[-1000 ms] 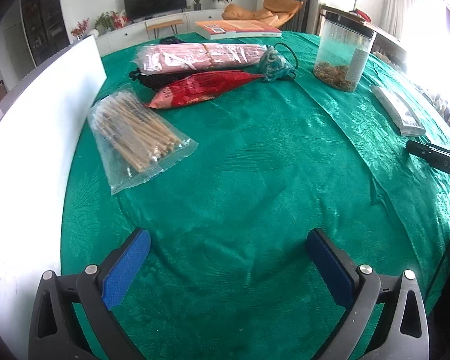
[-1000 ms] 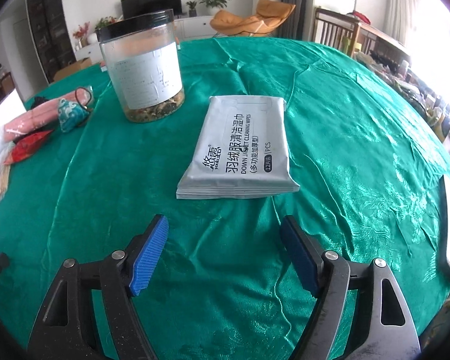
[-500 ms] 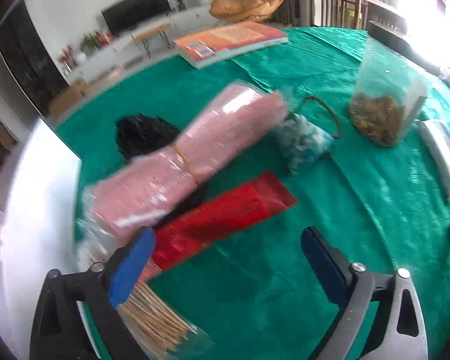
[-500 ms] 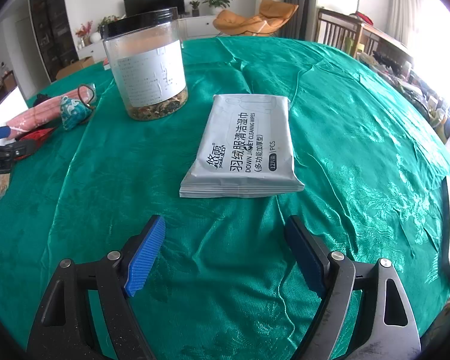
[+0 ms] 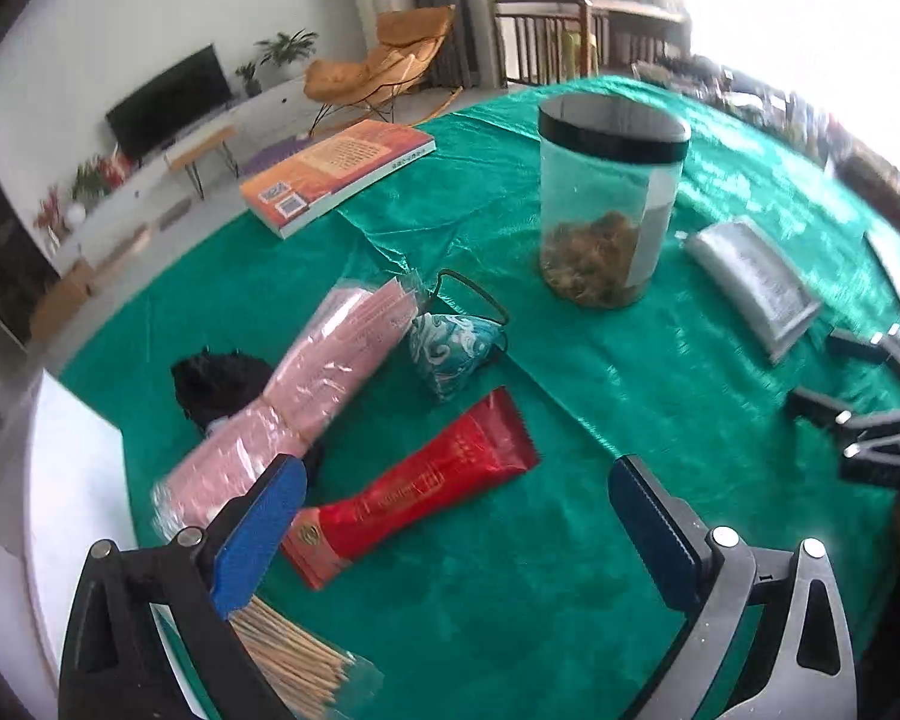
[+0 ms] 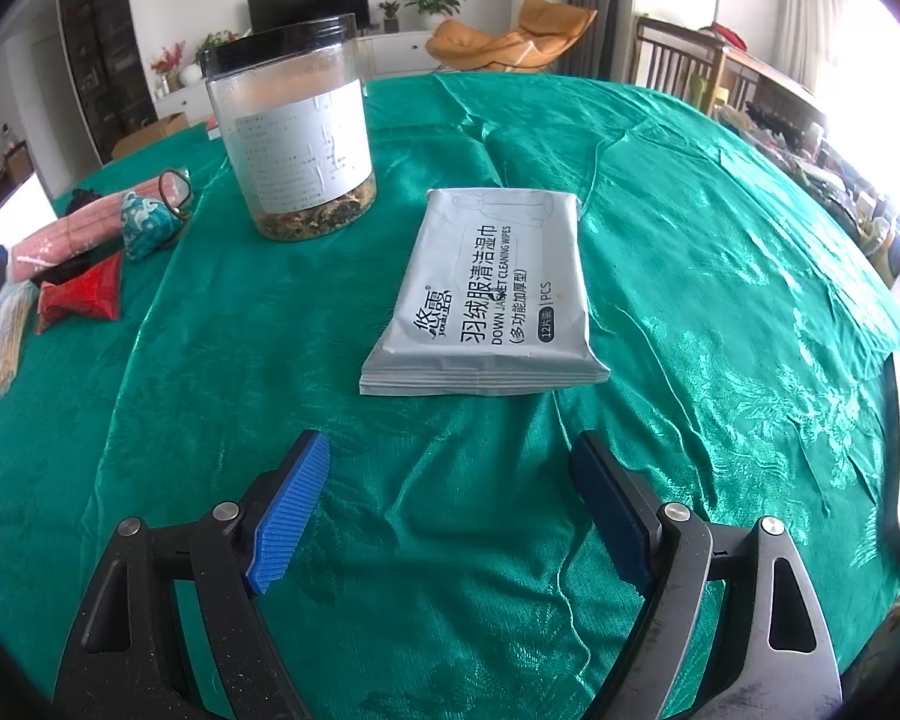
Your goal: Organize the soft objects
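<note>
Approach step — left gripper (image 5: pixel 450 534) just reopened wide, empty, over red pouch (image 5: pixel 414 498) near jar (image 5: pixel 609 210). Right gripper (image 6: pixel 444 510) open, empty, short of wipes pack (image 6: pixel 492 294) beside jar. Next: descend, straddle pouch, close gently.

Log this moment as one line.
left gripper: open, empty, over red pouch | right gripper: open, empty, before wipes pack

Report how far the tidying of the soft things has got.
Nothing looks sorted yet. Left gripper and right gripper are both open and empty. The red pouch, pink packet, patterned pouch and wipes pack lie loose on the green cloth.
</note>
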`<control>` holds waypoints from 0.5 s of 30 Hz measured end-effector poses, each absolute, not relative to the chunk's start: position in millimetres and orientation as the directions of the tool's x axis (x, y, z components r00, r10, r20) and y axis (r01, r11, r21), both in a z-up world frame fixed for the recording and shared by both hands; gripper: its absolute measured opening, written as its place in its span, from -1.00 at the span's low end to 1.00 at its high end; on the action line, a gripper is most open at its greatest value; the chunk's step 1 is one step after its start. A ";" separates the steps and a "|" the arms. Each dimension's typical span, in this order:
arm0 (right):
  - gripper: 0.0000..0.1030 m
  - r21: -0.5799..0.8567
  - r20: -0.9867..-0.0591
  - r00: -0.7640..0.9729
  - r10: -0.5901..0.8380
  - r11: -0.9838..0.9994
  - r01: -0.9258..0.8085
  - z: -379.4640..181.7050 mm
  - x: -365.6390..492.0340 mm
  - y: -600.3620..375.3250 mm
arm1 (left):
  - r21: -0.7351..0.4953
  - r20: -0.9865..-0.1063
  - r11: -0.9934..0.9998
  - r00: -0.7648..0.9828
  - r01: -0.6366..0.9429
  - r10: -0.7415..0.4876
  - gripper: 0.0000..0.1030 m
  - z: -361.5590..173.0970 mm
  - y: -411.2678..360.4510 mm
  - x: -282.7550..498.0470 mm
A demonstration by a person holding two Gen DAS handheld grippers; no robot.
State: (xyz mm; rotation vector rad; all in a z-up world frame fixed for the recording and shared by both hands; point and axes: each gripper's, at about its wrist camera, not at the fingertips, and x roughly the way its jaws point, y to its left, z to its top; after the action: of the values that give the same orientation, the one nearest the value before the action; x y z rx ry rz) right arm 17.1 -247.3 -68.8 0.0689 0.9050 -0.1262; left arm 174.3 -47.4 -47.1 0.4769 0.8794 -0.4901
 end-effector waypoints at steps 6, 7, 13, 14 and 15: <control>0.66 0.007 -0.787 0.611 -0.080 0.990 0.138 -68.8 16.7 -247.4 | 0.043 -0.932 0.769 0.304 0.638 -0.200 0.91 -87.6 -47.2 203.8; 0.66 0.007 -0.787 0.611 -0.080 0.990 0.138 -68.8 16.7 -247.4 | -0.082 -0.942 0.776 0.206 0.626 -0.265 0.91 -87.0 -39.9 207.6; 0.66 0.013 -0.787 0.612 -0.077 0.990 0.141 -68.8 18.2 -246.9 | -0.143 -0.912 0.796 0.234 0.589 -0.337 0.93 -60.3 -13.8 220.7; 0.66 0.022 -0.786 0.614 -0.071 0.990 0.143 -68.3 18.2 -248.0 | -0.057 -0.923 0.794 0.272 0.605 -0.274 0.93 -64.5 -16.9 220.0; 0.66 0.041 -0.787 0.614 -0.058 0.988 0.146 -67.2 17.9 -249.6 | 0.024 -0.927 0.781 0.307 0.624 -0.216 0.93 -69.7 -20.6 217.3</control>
State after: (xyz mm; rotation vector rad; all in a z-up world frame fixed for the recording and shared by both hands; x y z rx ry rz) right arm 17.9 -249.6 -67.2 0.1045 0.9028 -0.1178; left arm 217.3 -20.6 -69.7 0.4193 1.1309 -0.5775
